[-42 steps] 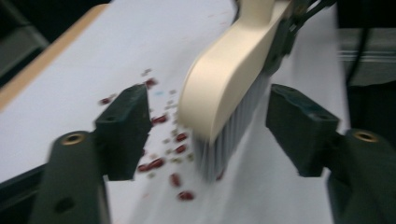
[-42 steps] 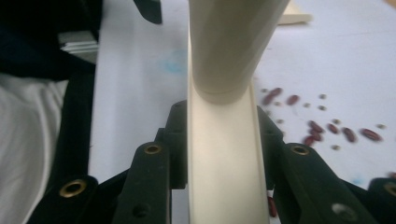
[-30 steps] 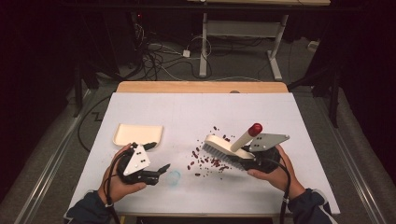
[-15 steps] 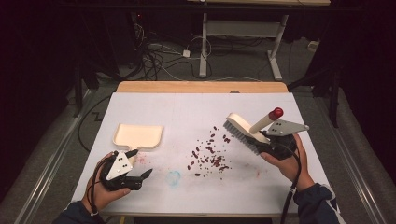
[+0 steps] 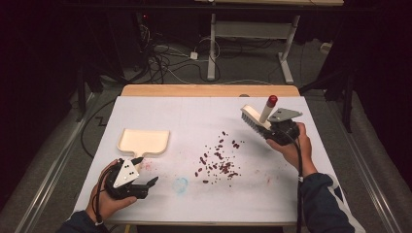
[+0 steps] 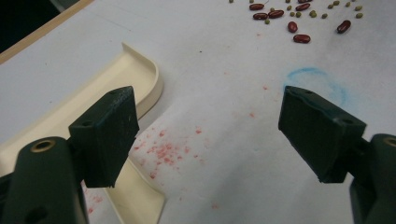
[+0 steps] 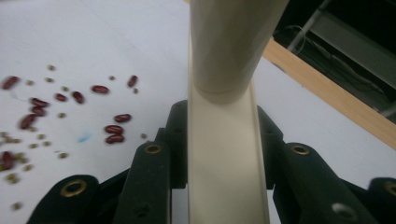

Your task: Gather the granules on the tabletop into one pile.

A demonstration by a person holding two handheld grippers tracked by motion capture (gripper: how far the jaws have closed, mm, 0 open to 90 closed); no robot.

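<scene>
Ahead of your open, empty left gripper point(image 5: 145, 171) sits the dustpan point(image 5: 144, 141): grab it, then sweep the beans point(image 5: 218, 162) in with the brush point(image 5: 256, 118) clamped in your right gripper point(image 5: 272, 130).

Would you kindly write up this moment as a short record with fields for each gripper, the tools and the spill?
left gripper: open, holding nothing, low over the table beside the dustpan handle
right gripper: shut on the brush handle
brush: cream, red-tipped handle, held off the table beyond the beans
dustpan: cream, lying flat on the table, not held
beans: red ones and smaller greenish ones scattered mid-table, between dustpan and brush
table: white sheet with faint red specks and a blue ring mark
</scene>
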